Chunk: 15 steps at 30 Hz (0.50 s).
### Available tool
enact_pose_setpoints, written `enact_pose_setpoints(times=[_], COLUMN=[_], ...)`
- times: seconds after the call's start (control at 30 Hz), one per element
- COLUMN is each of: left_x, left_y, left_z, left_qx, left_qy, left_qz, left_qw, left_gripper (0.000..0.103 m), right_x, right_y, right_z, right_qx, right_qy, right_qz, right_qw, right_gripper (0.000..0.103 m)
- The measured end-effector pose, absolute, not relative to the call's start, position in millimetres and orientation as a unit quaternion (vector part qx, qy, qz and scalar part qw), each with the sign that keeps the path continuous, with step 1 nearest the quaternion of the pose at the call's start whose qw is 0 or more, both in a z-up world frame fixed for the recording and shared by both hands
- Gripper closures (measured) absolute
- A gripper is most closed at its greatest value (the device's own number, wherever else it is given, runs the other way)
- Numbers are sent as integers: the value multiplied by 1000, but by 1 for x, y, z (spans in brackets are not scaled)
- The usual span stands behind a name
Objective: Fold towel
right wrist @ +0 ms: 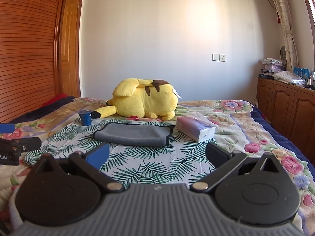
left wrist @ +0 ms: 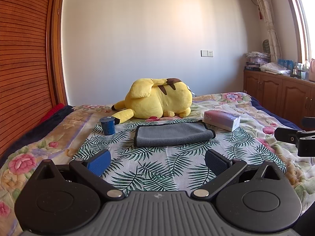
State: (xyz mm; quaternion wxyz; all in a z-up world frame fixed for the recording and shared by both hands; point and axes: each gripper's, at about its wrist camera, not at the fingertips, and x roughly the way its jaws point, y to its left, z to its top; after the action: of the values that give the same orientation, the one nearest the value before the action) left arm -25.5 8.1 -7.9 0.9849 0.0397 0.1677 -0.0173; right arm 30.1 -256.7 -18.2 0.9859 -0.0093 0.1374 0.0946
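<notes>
Floral quilted bed cover (left wrist: 246,106) under all | yellow plush toy (left wrist: 157,100) behind grey folded towel with black trim (left wrist: 173,133) | palm-leaf cloth (left wrist: 157,167) beneath towel | pink tissue pack (left wrist: 222,121) right of towel | blue cup (left wrist: 107,125) left of towel | left gripper (left wrist: 157,162) and right gripper (right wrist: 157,155) before towel, jaws wide apart, holding nothing

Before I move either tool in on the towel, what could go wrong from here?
The blue cup stands near the towel's left end; a sweeping left tool might tip it. The tissue pack crowds the other end, so the right tool could bump it. The loose leaf-print cloth underneath may get pinched along with the towel.
</notes>
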Motion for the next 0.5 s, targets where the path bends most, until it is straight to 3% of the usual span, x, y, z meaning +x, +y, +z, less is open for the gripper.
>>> enact_pose_setpoints(times=[0.5], left_x=[-26], left_y=[8], left_z=[-8], left_qx=[40], left_qy=[168], left_qz=[-18], left_qw=[985], left_gripper=[16], right_x=[30], right_y=[-259], right_z=[-18], right_qx=[-11], right_qy=[137], right_qz=[94], right_qw=[986], right_gripper=[0])
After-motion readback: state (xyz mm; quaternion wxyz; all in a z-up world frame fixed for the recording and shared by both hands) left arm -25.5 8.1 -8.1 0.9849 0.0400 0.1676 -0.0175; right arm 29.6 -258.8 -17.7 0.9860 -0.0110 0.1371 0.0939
